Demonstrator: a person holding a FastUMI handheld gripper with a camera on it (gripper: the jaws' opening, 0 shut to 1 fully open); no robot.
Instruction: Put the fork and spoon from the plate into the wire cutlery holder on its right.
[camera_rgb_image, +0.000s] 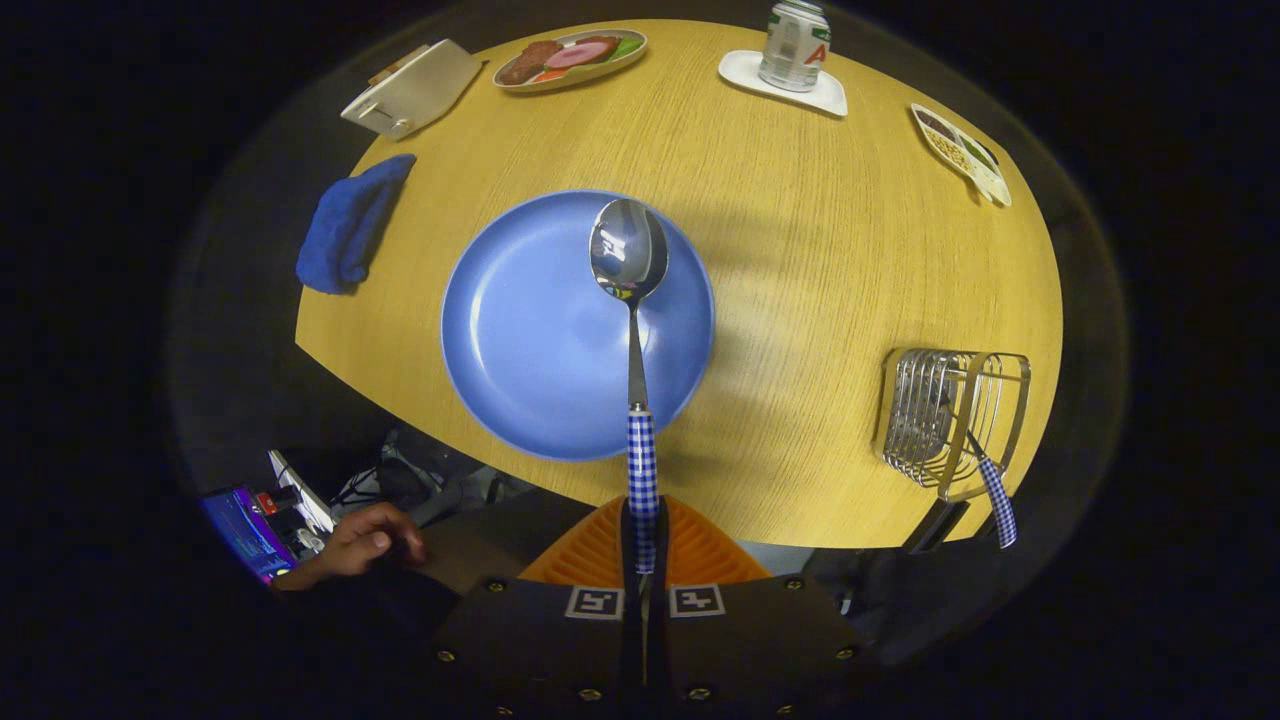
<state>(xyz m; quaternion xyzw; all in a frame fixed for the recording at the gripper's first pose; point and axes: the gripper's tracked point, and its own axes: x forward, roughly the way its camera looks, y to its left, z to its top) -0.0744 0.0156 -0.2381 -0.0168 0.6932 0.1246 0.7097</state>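
Between our gripper's (643, 520) fingers we see the spoon's (633, 300) checked handle pinched on both sides — the bowl stands out ahead, raised over the blue plate (530, 340) on the bench (800, 250). Well to the right of the plate, near the bench edge, sits the wire cutlery holder (950, 420); a checked handle — the fork's (995, 495), we take it — leans out of it. A blue cloth (350, 225) lies left of the plate.

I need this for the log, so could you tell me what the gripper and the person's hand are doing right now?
Gripper: shut on the spoon by its checked handle.
Hand: resting low beside the table, holding nothing I can make out.
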